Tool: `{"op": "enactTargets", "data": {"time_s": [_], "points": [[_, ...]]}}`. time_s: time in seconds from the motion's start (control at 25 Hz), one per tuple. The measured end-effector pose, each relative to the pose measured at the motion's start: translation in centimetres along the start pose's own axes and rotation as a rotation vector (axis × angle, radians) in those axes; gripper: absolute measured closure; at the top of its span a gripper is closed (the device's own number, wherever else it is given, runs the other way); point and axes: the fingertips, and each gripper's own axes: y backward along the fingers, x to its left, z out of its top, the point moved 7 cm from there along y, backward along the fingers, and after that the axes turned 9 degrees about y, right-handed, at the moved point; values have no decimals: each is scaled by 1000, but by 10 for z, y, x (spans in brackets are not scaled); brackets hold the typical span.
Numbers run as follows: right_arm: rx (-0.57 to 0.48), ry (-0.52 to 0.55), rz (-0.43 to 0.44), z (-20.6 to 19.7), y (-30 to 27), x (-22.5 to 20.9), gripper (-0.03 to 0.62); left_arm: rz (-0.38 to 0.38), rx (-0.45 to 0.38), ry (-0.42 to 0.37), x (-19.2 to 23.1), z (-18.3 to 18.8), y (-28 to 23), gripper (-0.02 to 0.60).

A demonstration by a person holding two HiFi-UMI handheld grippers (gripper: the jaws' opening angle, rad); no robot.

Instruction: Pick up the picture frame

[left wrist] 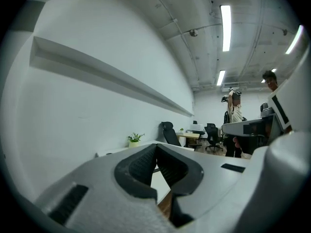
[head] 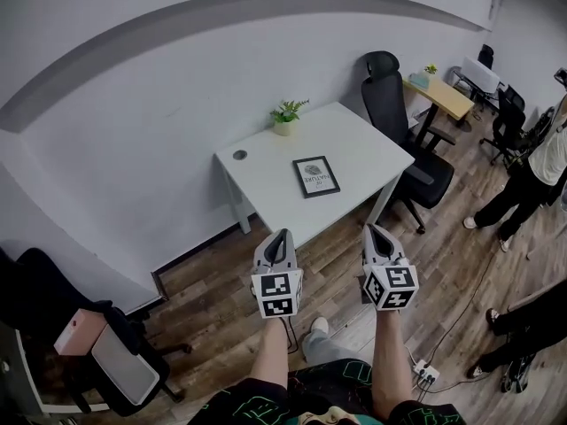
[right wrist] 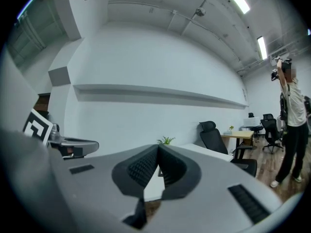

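A black picture frame (head: 316,176) with a white print lies flat on the white table (head: 266,184), near its front edge. My left gripper (head: 281,235) is shut and empty, held over the floor just short of the table's front edge. To its right my right gripper (head: 373,231) is shut and empty as well, level with the table's front right corner. In the left gripper view the left gripper (left wrist: 156,147) has its tips touching, with the white table (left wrist: 160,181) beyond. The right gripper (right wrist: 158,147) in its own view also has its tips together.
A small potted plant (head: 285,117) stands at the table's back edge, and a cable hole (head: 239,155) is at its back left. A black office chair (head: 403,140) stands right of the table. People (head: 532,175) stand at far right. A power strip (head: 423,372) lies on the wood floor.
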Motion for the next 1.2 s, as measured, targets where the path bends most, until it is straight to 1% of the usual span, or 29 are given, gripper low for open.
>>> {"op": "enactTargets", "data": {"time_s": [0.12,0.28,0.48,0.6,0.72,0.92,1.2], "points": [[23,-5,14,-8,-35,-24,589,6,14,21,-4,-6,-40,574],[61,-23,48,-21,-81,-44,589,31,47,40,-1,-18,-83,574],[86,-62,79,-36,-130,-72,589,43,69,34,-3,-23,-134,574],[101,-85,95,-46,-155,-89,589,73,95,19,-3,-28,-160,574],[113,-118,103,-55,-174,-104,589,108,116,-2,-2,-31,-178,574],[137,-160,127,-69,-198,-114,589,119,176,-21,-1,-38,-200,574],[156,-195,154,-76,-223,-126,589,147,220,-35,3,-42,-226,574]]}}
